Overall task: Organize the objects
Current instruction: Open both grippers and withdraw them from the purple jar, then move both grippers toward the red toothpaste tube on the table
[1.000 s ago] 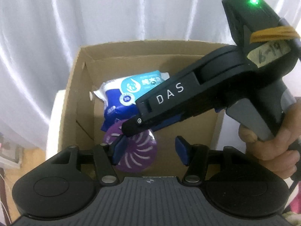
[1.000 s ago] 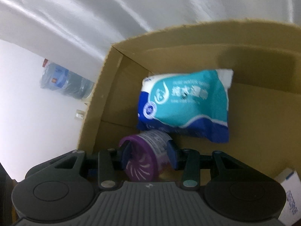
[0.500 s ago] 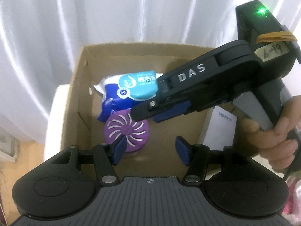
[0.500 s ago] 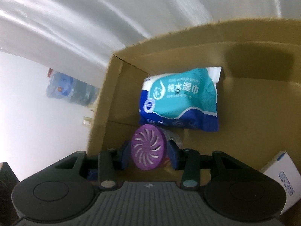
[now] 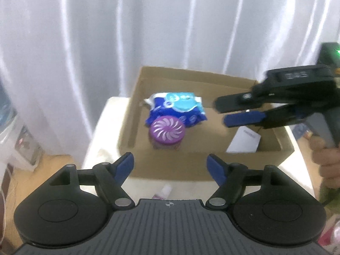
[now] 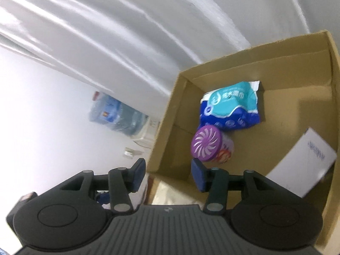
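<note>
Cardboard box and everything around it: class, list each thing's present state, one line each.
Cardboard box: open-topped.
Purple air freshener: upright in box, released.
Wipes pack: lying flat, touching freshener.
White carton: leaning on box wall.
Left gripper: opening, empty.
Right gripper: opening, empty.

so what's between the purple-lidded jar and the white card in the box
Bare cardboard floor between the jar and the white card; the left wrist view shows it.

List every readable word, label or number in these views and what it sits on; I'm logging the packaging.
"DAS": faint and blurred, on the right claw, seen from the left wrist view.
Wipes pack: white characters on the teal panel, too blurred to read.
White box: blue print, too blurred to read.
Purple-lidded jar: swirl pattern only; side label unreadable.
Water jug: label unreadable.
</note>
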Tool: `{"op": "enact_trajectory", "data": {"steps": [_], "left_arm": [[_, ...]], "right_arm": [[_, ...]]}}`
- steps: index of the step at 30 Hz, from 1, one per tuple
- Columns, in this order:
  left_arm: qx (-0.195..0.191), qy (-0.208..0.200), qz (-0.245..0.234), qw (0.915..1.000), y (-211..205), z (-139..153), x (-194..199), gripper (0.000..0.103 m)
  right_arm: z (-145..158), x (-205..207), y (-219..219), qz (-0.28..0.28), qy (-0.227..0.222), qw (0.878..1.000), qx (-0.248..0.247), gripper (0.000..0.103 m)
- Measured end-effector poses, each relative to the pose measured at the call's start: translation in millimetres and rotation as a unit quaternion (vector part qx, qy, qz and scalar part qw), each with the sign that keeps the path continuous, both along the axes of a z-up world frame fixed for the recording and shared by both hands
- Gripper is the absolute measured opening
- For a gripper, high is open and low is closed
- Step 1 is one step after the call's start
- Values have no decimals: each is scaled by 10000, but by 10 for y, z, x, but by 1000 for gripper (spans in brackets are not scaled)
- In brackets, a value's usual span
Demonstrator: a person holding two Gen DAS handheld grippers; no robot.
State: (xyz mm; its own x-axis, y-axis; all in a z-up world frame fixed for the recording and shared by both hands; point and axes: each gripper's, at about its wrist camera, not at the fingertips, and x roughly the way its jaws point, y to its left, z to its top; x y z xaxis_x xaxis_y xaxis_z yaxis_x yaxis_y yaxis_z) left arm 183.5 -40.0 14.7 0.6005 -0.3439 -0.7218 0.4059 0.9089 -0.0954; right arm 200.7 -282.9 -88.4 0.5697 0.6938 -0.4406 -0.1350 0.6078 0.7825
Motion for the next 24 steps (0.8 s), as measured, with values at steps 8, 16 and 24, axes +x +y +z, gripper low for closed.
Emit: {"op": "enact_trajectory", "data": {"steps": [8,16,24], "left_arm": [[-238,222,710,9969,343,-223,-427,76],[-133,438,1013,9938,525,-597,-576,76],[-64,316,970,9948,547,-763,-620,80]], "right_arm": [[-165,-503,290,169,-62,9998,20,55],[-440,-683,686,450,281,9976,-439,55],[-552,-659,883,402,461,9951,-775,57]]}}
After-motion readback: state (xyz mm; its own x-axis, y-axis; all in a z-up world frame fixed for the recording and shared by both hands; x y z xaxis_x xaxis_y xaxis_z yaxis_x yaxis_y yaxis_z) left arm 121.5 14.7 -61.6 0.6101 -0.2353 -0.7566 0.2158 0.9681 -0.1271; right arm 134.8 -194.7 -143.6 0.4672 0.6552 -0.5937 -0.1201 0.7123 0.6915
